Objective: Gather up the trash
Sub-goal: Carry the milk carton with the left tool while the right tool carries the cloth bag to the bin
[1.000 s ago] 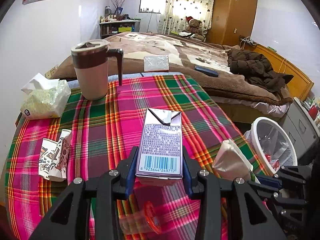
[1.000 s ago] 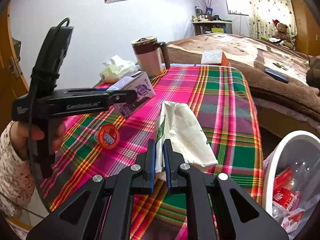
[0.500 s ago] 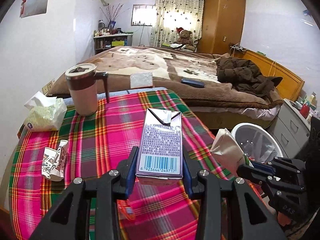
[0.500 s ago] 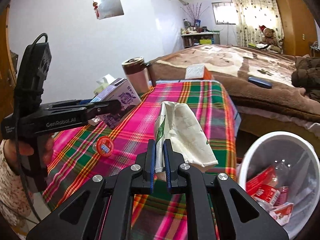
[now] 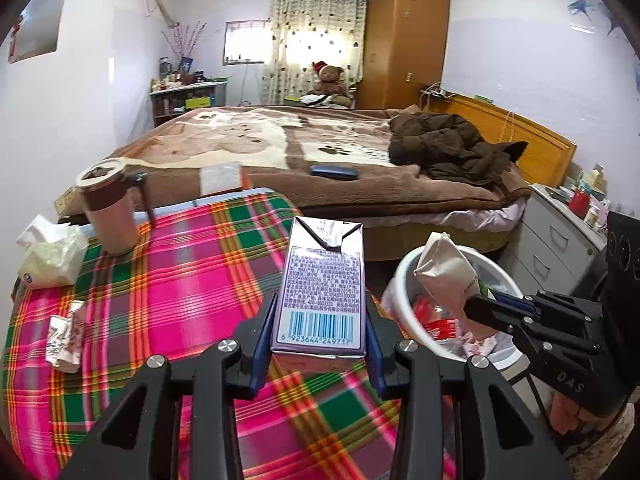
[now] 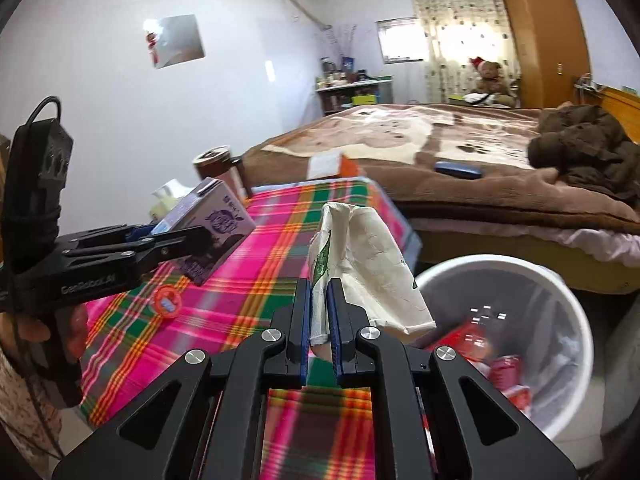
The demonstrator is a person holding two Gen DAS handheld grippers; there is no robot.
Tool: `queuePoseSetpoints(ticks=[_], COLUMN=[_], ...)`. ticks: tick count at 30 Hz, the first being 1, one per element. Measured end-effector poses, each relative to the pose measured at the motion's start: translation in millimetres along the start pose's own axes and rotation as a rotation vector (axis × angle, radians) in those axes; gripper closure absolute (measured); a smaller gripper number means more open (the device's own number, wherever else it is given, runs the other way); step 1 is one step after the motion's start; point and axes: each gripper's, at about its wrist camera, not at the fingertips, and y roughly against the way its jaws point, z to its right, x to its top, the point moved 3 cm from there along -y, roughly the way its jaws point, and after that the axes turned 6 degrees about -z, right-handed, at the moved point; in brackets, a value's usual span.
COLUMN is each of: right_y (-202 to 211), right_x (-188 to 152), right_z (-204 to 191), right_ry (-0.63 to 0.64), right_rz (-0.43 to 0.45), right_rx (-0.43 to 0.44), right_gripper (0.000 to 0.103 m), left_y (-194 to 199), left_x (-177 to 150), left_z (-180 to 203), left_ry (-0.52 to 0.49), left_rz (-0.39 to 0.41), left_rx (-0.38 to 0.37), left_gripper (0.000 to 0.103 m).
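My left gripper [image 5: 319,322] is shut on a purple milk carton [image 5: 323,288], held above the plaid table's right side; the carton also shows in the right wrist view [image 6: 208,222]. My right gripper [image 6: 319,312] is shut on a crumpled white paper bag [image 6: 364,264], held at the table edge beside the white trash bin [image 6: 560,292]. In the left wrist view the bag [image 5: 444,270] hangs over the bin [image 5: 404,280], which holds red wrappers.
On the plaid table [image 5: 180,280] are a brown mug [image 5: 110,210], a tissue pack [image 5: 50,256], a crumpled paper cup [image 5: 64,334] and a round red lid [image 6: 167,300]. A bed [image 5: 320,160] lies behind; a grey drawer unit [image 5: 560,240] stands right.
Both grippers have risen and moved right with their loads. The paper bag has gone from over the table to over the bin.
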Motion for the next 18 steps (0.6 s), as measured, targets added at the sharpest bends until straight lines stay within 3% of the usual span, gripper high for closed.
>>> queuePoseSetpoints(ticks=[10,18], right_y=[17.3,12.4], right_x=[-4.5,-12.2], right_z=[44.6,79.1], right_ry=[-0.087,-0.152], right_rz=[0.029,-0.008], right_rx=[-0.103,-0.174], right_gripper=[0.094,0.094], left_y=[-25.6,-54.2], left_x=[8.1,5.3], left_z=[58.6,98.4], left_ry=[-0.046,-0.078], left_rz=[-0.017,-0.054], left_rx=[-0.082,-0.128], left_gripper=[0.062,0.062])
